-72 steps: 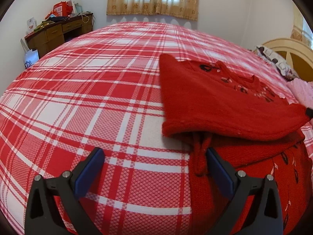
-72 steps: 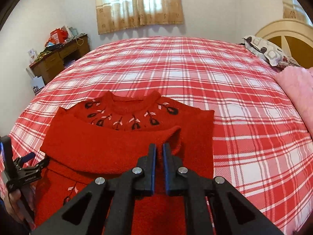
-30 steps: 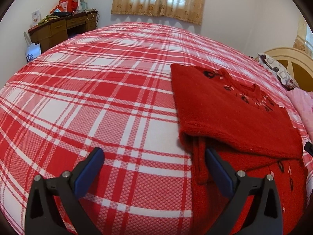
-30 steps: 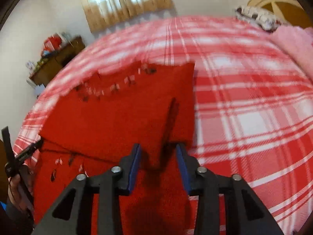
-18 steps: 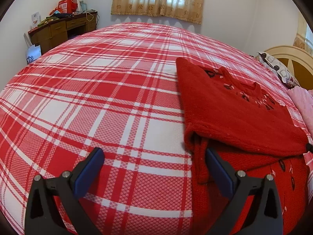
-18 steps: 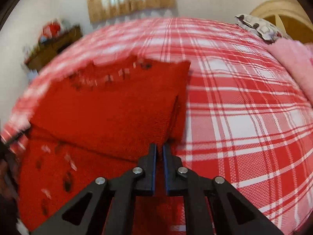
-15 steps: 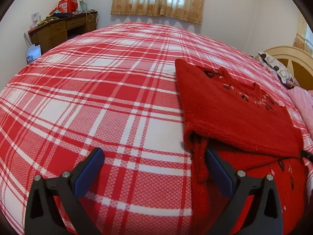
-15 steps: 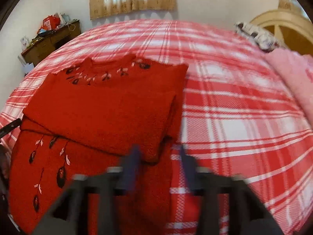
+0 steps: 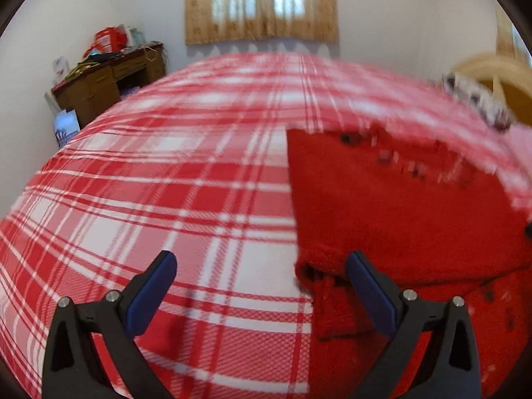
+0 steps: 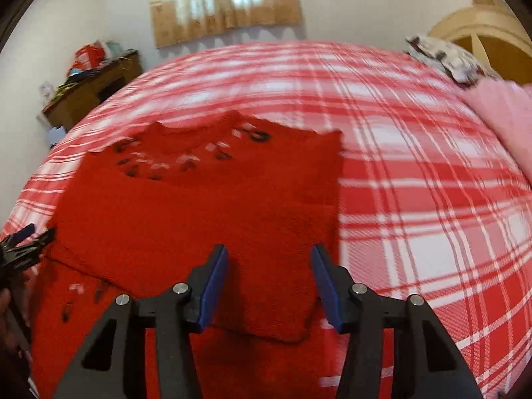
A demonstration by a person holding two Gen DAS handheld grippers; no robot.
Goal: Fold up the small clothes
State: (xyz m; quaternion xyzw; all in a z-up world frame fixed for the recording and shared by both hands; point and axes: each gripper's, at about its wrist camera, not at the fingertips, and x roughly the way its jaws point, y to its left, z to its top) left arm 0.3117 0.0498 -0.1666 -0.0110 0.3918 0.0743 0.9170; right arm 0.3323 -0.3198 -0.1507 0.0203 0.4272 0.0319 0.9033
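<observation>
A small red knit sweater with a dark flower pattern lies flat on the red and white plaid bed, its sleeves folded across the chest. My right gripper is open and empty just above the folded sleeve's near right corner. In the left wrist view the sweater fills the right side. My left gripper is open and empty, with its right finger over the sweater's left edge and its left finger over bare bedspread. The left gripper also shows at the left edge of the right wrist view.
A wooden desk with clutter stands against the far left wall. A curtained window is at the back. A patterned pillow, a pink blanket and a cream headboard are at the right.
My right gripper let go of the sleeve, briefly shut again, and now stands open above it. The left gripper stayed open and has shifted, the view now blurred.
</observation>
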